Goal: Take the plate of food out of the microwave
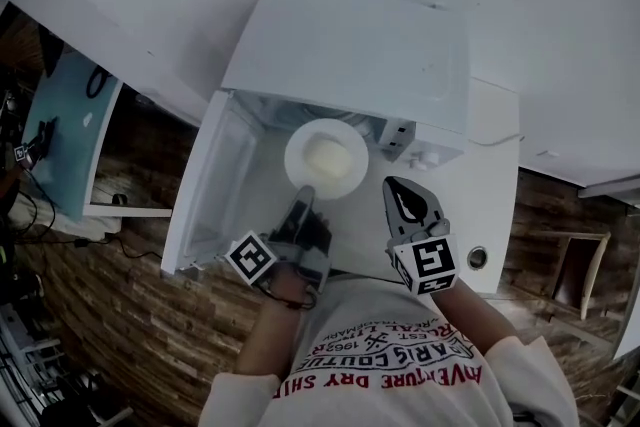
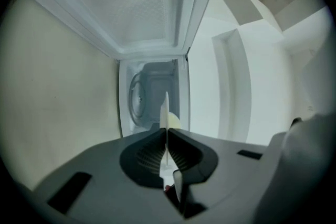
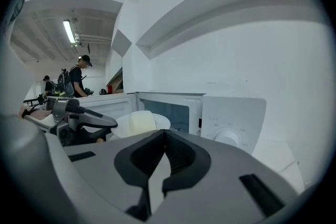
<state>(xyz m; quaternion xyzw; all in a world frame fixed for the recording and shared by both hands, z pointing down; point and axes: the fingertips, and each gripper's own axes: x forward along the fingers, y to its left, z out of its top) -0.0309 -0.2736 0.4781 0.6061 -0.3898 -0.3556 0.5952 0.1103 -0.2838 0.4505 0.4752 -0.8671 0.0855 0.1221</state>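
Head view: the white microwave point(image 1: 345, 55) stands on the counter point(image 1: 492, 200) with its door point(image 1: 205, 185) swung open to its left. The plate point(image 1: 348, 137), carrying pale food point(image 1: 328, 157), is just in front of the microwave's open mouth. The left hand-held gripper point(image 1: 305, 198) pinches the plate's near rim. The right hand-held gripper point(image 1: 396, 187) hangs in front of the microwave's control panel point(image 1: 418, 150), apart from the plate.

Left gripper view: the jaws are clamped on the plate's thin rim, seen edge-on, with the microwave's cavity straight beyond.

Right gripper view: the jaws are closed together on nothing. The plate is in front of the microwave's opening, to the left of its control panel.
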